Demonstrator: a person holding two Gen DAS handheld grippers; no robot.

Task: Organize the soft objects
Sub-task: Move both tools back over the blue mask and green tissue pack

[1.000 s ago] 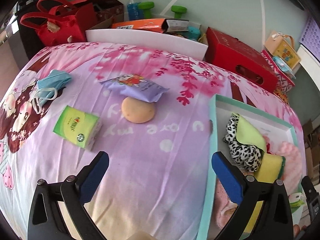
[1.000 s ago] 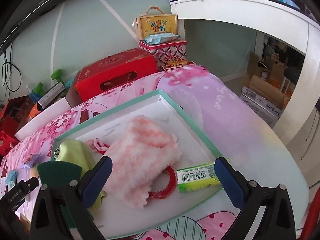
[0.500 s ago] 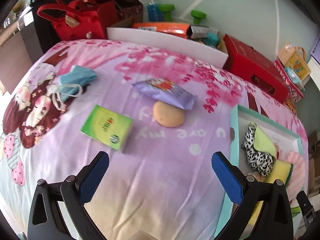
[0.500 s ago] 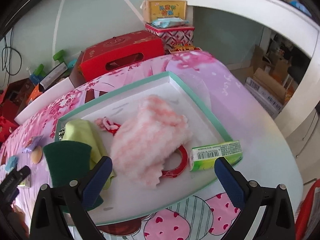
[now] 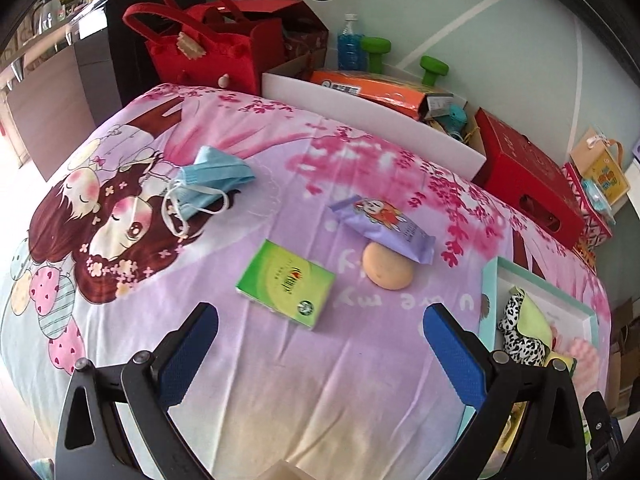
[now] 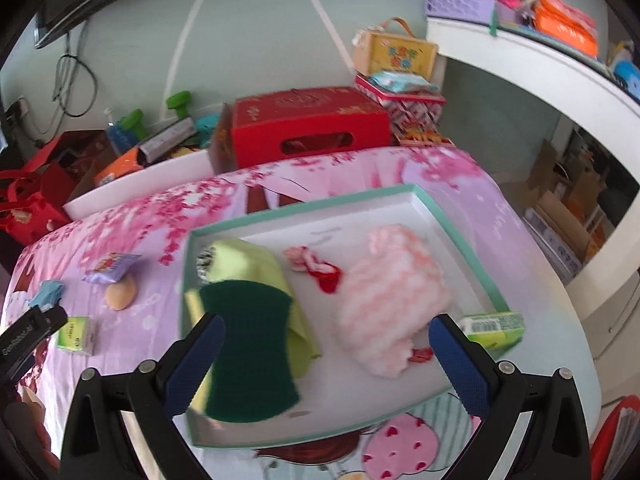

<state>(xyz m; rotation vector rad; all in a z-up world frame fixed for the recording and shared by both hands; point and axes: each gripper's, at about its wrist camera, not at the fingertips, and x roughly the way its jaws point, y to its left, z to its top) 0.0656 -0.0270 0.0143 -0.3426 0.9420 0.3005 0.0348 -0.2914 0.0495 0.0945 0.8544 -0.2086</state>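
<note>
My left tongs (image 5: pixel 320 344) hang spread wide over the bed (image 5: pixel 280 380), with nothing between the blue pads. Ahead of them, near the middle of the floral bedspread, lies a green tissue pack (image 5: pixel 286 283). Just beyond it and to the right sits a round peach-coloured sponge puff (image 5: pixel 387 267), with a purple snack packet (image 5: pixel 382 228) overlapping its far edge. A blue face mask (image 5: pixel 208 182) lies well apart, toward the left edge of the bed.

My right tongs (image 6: pixel 326 360) are also spread apart and empty, held over the white tray with the teal rim (image 6: pixel 460 232) that rests by the right edge of the bed. Inside the tray, at its left side, a dark green scouring sponge (image 6: pixel 248 344) lies partly on a lime-green cloth (image 6: pixel 248 258). A fluffy pink cloth (image 6: pixel 390 300) fills the right half, and a red-and-pink scrunchie (image 6: pixel 316 268) sits between the two. Another green tissue pack (image 6: pixel 494 326) leans at the tray's near right corner.
</note>
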